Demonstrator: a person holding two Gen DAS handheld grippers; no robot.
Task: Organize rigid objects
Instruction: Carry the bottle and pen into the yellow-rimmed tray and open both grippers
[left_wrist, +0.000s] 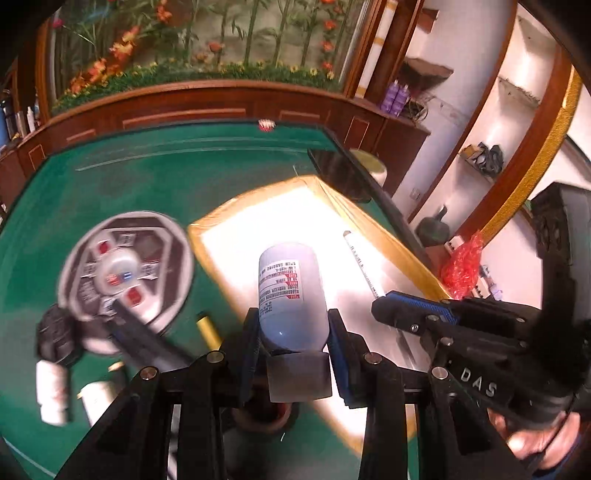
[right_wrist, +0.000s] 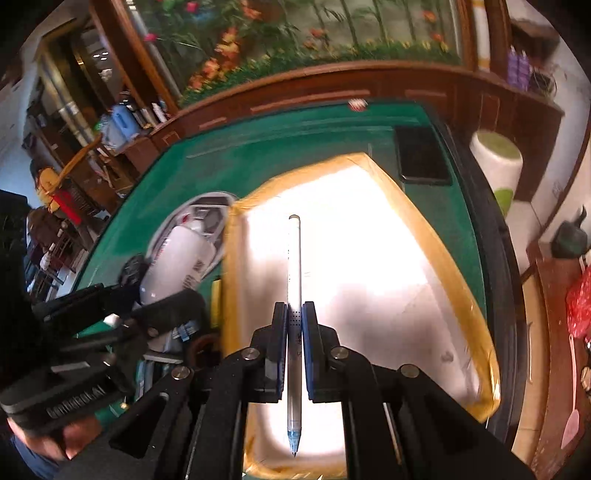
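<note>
Green felt table, wood-panelled room, bamboo mural behind. My right gripper (right_wrist: 294, 325) is clamped on a slim white pen (right_wrist: 294, 295), smooth plastic, blue tip pointing back at me, long axis running straight out along the fingers and hanging right over the tray (right_wrist: 458, 280), a shallow white thing with yellow-taped rims. So I'd guess it just needs lowering. My left gripper (left_wrist: 291, 339) is squeezing a pale blue glossy bottle (left_wrist: 290, 291) with a printed label, cap toward me, sitting over the tray's left edge. Left of the tray: a round dice console (left_wrist: 125, 273) and 2 small white bottles (left_wrist: 53, 391), all blurry.
</note>
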